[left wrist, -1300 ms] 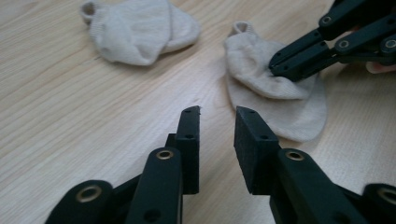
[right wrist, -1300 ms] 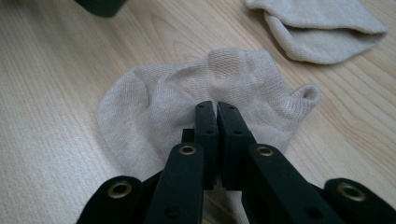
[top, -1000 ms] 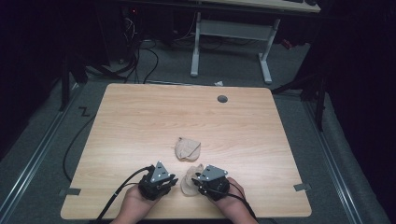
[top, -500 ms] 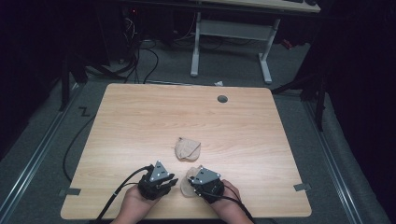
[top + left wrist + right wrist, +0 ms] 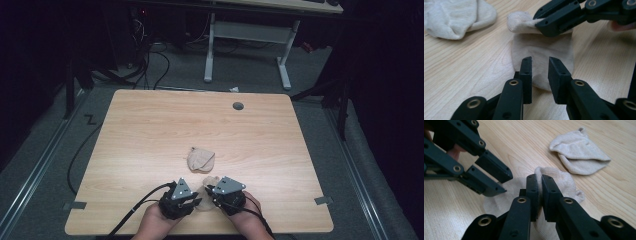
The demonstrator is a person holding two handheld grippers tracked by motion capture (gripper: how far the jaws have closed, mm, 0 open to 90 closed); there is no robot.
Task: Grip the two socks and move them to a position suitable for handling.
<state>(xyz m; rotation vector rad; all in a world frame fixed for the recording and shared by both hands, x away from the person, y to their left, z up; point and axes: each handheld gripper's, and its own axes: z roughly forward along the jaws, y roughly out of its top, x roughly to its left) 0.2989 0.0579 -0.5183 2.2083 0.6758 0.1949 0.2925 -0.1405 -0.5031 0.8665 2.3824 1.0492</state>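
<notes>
The right tool [image 5: 539, 195] was clamped on a fold of a beige sock [image 5: 564, 182], its two black jaws pressed together with only the thin ridge of cloth standing between them. In the right gripper view that pinched edge rose at the centre of the frame, and the rest of the sock spread flat on the table [image 5: 529, 142] below and to the left of the jaws.

The left tool [image 5: 540, 75] stood a little open, with a narrow gap between its jaws, and it held nothing. In the left gripper view its tips hovered over the near end of the same sock [image 5: 541, 50], low in the middle of the frame; I cannot tell whether they touched the cloth. The right tool [image 5: 559, 21] came in from the upper right of that view, gripping the sock's far end where the fabric bunched up.

In the high view both tools sat close together at the lower middle of the frame, the left tool [image 5: 192, 202] and the right tool [image 5: 210, 192] angled toward each other, with the held sock [image 5: 206, 181] just between and above them. A hand showed behind each, entering from the bottom edge.

A second beige sock [image 5: 200, 159], folded loosely, lay just above them toward the table's centre, apart from the first. A dark round hole [image 5: 238, 106] sat near the table's upper edge.
</notes>
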